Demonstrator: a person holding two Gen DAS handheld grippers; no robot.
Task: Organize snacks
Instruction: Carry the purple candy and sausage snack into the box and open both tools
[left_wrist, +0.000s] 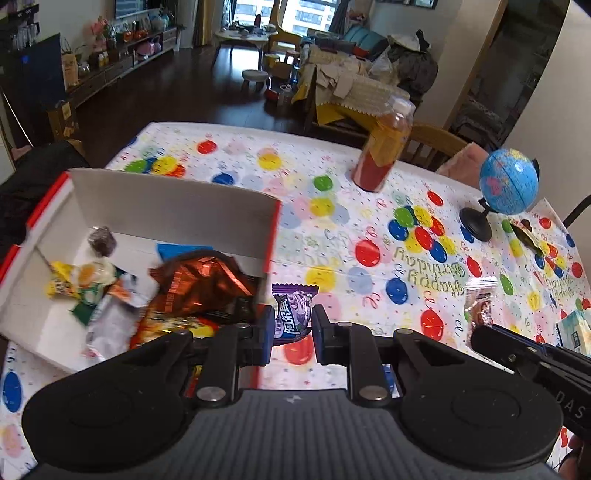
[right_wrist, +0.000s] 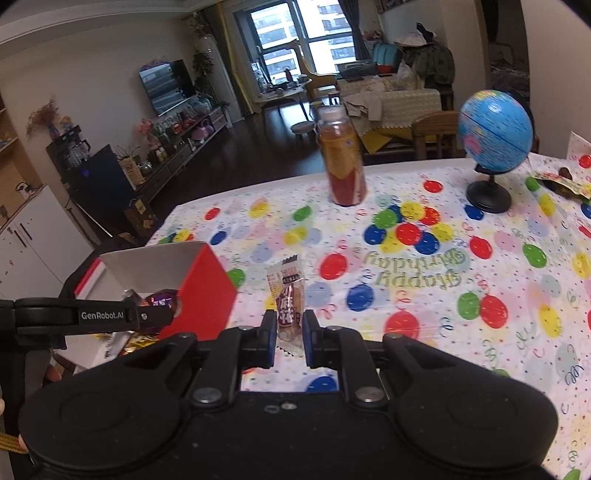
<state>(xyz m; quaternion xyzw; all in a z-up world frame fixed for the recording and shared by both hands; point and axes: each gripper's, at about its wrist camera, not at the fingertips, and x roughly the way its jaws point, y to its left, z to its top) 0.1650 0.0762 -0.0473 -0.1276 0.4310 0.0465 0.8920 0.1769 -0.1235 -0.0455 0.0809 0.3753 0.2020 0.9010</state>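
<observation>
While my left gripper (left_wrist: 292, 325) pinches purple candy (left_wrist: 293, 312) beside box (left_wrist: 173, 206) | right gripper (right_wrist: 289, 332) pinches sausage pack (right_wrist: 289, 299) | I'd clear the box wall before releasing.

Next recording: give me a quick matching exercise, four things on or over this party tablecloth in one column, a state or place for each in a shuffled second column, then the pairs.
Things:
1. purple candy
2. clear sausage pack
3. globe
4. orange foil bag

States:
A. lies in the white box
B. between the jaws of the right gripper
C. stands on a black base
D. between the jaws of the left gripper

Pairs: 1-D, 2-B, 3-C, 4-A
</observation>
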